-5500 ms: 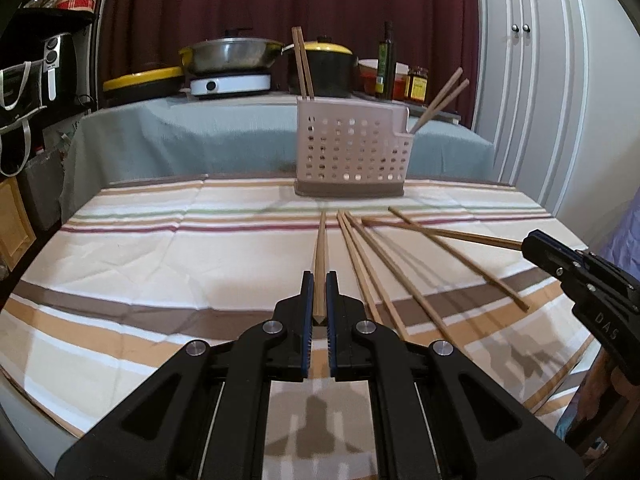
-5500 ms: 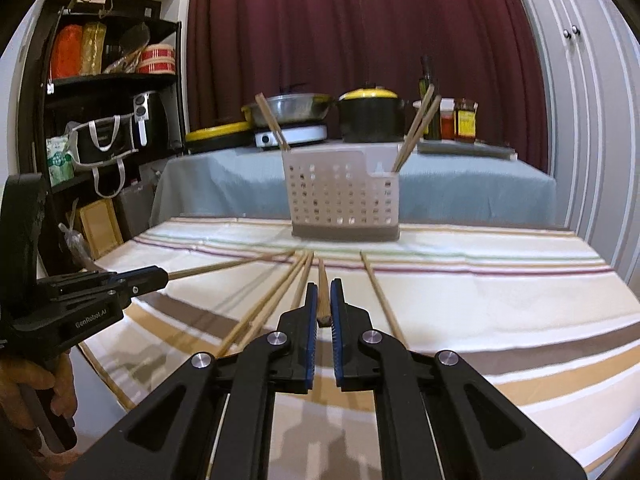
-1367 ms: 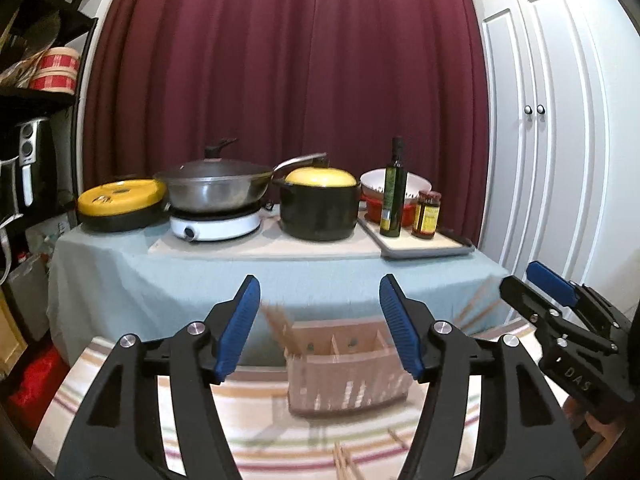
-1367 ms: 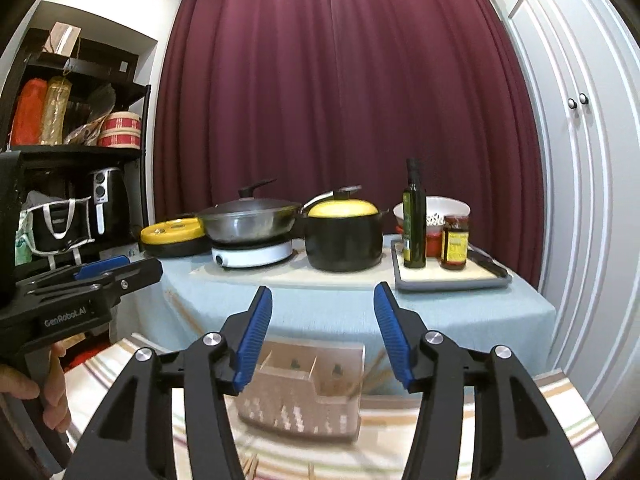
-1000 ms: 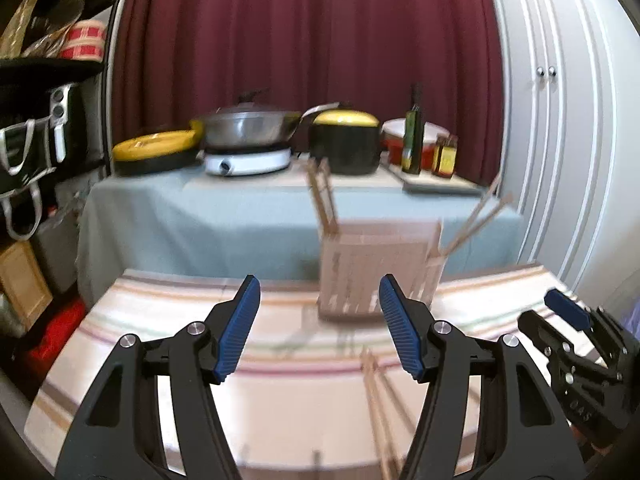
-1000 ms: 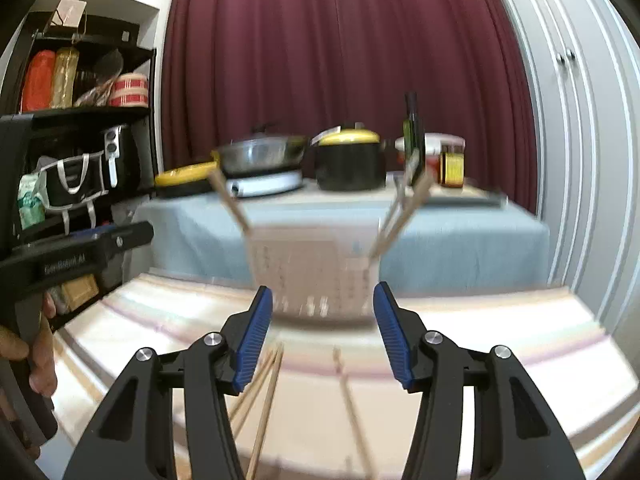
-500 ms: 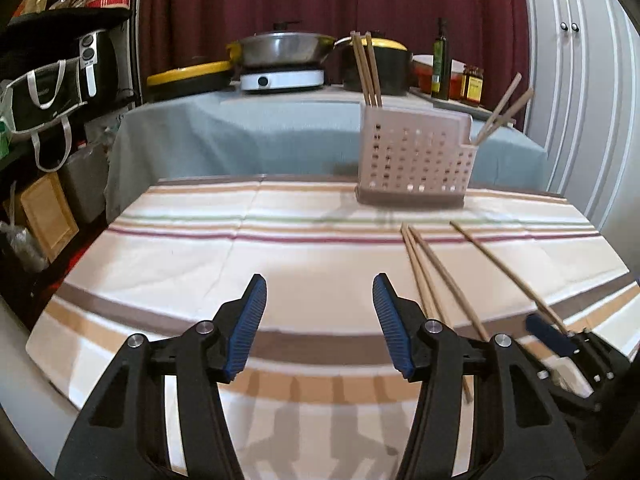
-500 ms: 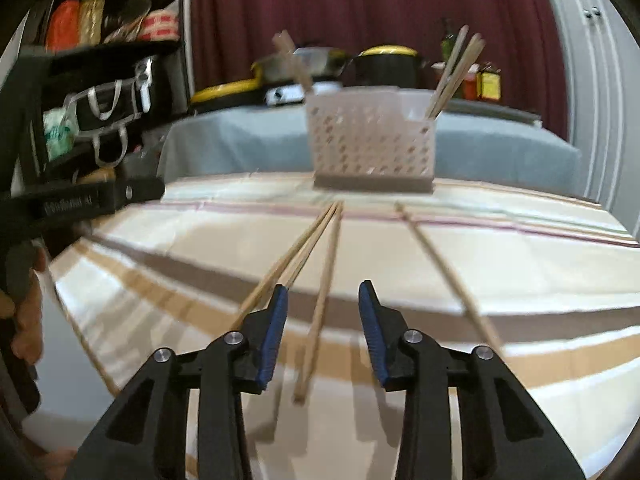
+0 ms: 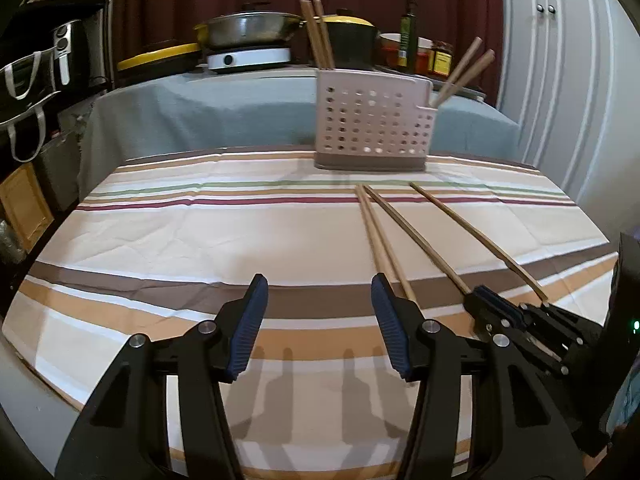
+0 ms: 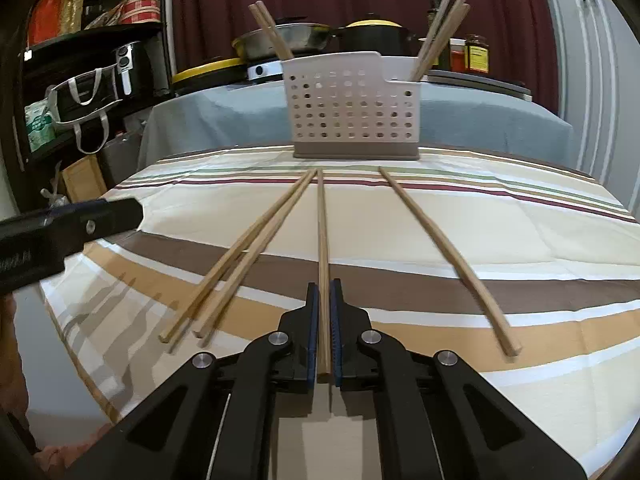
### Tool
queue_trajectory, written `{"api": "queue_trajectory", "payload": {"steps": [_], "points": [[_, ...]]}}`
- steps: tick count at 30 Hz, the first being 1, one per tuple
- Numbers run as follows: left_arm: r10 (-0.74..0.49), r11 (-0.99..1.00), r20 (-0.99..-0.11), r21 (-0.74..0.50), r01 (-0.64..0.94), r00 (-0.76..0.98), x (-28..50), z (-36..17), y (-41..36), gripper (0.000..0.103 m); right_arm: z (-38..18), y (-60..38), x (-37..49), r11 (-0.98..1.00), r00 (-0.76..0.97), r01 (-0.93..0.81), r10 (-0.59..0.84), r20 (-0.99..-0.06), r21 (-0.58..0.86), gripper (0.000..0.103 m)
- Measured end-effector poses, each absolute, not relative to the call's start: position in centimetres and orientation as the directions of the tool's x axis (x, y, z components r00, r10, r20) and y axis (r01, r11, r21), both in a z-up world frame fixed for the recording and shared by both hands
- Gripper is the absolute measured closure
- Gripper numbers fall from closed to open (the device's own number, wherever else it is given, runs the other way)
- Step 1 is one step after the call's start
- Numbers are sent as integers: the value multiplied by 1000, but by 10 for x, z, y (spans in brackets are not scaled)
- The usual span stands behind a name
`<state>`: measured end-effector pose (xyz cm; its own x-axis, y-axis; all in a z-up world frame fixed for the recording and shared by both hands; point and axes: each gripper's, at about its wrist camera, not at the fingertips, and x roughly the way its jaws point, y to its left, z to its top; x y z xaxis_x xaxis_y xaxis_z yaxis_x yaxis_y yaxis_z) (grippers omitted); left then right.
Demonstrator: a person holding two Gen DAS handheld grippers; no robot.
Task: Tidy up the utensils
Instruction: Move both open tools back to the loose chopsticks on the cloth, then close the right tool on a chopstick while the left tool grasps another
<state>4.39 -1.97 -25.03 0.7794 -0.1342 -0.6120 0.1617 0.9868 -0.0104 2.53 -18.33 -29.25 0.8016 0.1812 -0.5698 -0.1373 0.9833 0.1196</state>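
Right wrist view showed the change: half a second earlier your right gripper [image 10: 324,300] hung with its jaws apart over the loose sticks; at this moment they had closed on the near end of the middle chopstick [image 10: 321,240], which ran straight ahead from the jaws toward the utensil holder [image 10: 352,108]. Your left gripper [image 9: 316,324] had dropped low over the striped tablecloth [image 9: 180,232], jaws wide apart and empty, with nothing between them but cloth. I judged that another pickup had begun, with the lift and the drop into the holder not yet done. Left of the right jaws lay a pair of chopsticks [image 10: 240,256], close together; right of them a single chopstick [image 10: 444,252], well apart from the gripped one. The holder already had sticks leaning out at both ends. Hard to make out: the gripped stick's butt end vanished between the pads, so depth of hold was unclear; the holder's inner compartments were hidden behind its perforated wall; in the left wrist view the right gripper's tip covered the stick ends.
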Motion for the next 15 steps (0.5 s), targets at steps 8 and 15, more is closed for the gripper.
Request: {"api": "queue_trajectory", "payload": {"steps": [8, 15], "points": [[-176, 979, -637, -36, 200, 750, 44, -264, -33, 55, -293, -195, 25, 986, 805, -109, 163, -571, 127, 97], [-199, 974, -649, -46, 224, 734, 42, -275, -42, 55, -292, -201, 23, 987, 807, -93, 151, -570, 130, 97]]}}
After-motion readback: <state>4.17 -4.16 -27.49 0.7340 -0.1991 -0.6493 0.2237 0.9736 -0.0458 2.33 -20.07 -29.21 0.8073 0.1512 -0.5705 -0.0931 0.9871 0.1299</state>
